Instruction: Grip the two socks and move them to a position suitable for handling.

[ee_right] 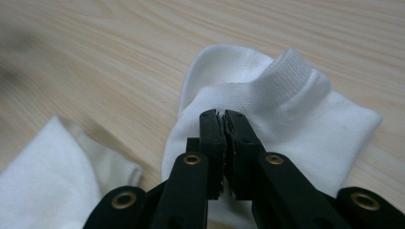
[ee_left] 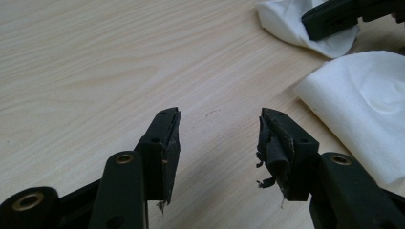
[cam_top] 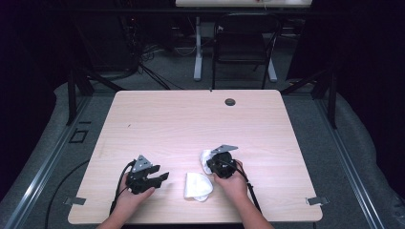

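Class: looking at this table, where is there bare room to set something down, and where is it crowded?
The table is bare from its far edge and grommet hole down to the grippers. It is crowded near the front: two white socks lie between the left gripper and right gripper.

Two white socks [cam_top: 198,186] [cam_top: 206,160] lie between the grippers; the tabletop [cam_top: 191,119] beyond them is open, bare wood.

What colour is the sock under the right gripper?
White; the sock shows best in the right gripper view, ribbed cuff included.
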